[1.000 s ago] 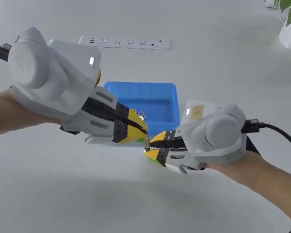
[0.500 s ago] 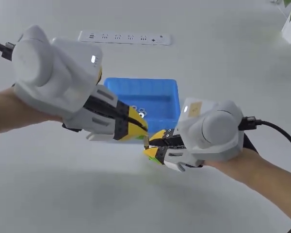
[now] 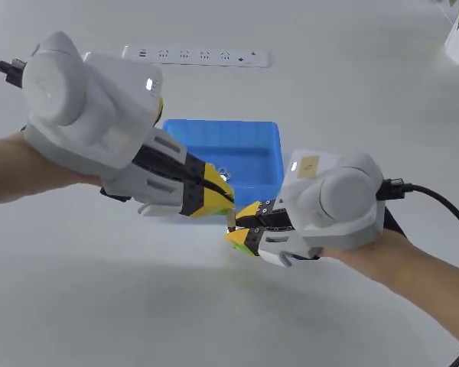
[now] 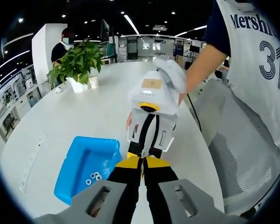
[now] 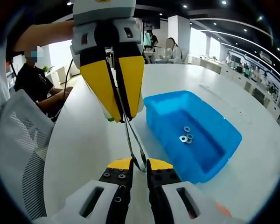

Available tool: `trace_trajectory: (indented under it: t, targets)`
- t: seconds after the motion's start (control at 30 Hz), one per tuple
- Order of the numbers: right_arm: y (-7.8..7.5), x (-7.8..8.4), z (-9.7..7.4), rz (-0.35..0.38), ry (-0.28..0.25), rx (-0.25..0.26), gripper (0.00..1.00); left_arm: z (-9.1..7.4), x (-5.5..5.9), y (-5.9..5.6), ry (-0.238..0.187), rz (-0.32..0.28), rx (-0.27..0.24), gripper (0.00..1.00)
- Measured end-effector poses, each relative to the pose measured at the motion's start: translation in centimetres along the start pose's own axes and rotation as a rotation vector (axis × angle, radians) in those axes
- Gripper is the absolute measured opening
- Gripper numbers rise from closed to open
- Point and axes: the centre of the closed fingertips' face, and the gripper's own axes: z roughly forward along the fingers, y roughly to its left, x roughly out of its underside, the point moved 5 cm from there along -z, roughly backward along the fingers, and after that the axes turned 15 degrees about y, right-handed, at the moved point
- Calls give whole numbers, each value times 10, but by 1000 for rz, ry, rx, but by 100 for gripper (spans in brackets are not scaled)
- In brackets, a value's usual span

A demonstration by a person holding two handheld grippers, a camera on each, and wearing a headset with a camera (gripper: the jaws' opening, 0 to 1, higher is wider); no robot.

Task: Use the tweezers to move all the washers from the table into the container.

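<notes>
The blue container (image 3: 249, 141) sits on the white table, with several washers (image 3: 223, 177) in it, seen also as washers (image 5: 186, 135) and washers (image 4: 92, 178). Thin metal tweezers (image 5: 129, 135) run between the two grippers, which meet tip to tip in front of the container's near wall. My left gripper (image 3: 223, 200) has its yellow jaws closed on the tweezers' upper part. My right gripper (image 3: 237, 228) is shut on their lower end, with the legs pinched between its tips (image 5: 141, 165). No washers show on the table.
A white power strip (image 3: 195, 56) lies behind the container. A potted plant (image 4: 77, 63) stands at the table's far corner. A mesh chair (image 5: 18, 140) stands beside the table edge. People sit in the background.
The head view has shifted slightly. Both grippers stay together on the tweezers in front of the container, with the left one raised a little.
</notes>
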Motion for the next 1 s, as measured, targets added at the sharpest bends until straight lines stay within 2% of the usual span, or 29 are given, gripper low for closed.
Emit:
trace_trajectory:
  t: [0.37,0.67,1.0]
  targets:
    - [0,-1,0,-11,4,-4,13,1,-1,3,-10,-5,9,6]
    - [-1,-3,2,-54,17,-35,12,1,-2,4,-4,-1,11,6]
    - [-1,-7,-3,-59,19,-20,11,-5,-3,4,12,15,-4,6]
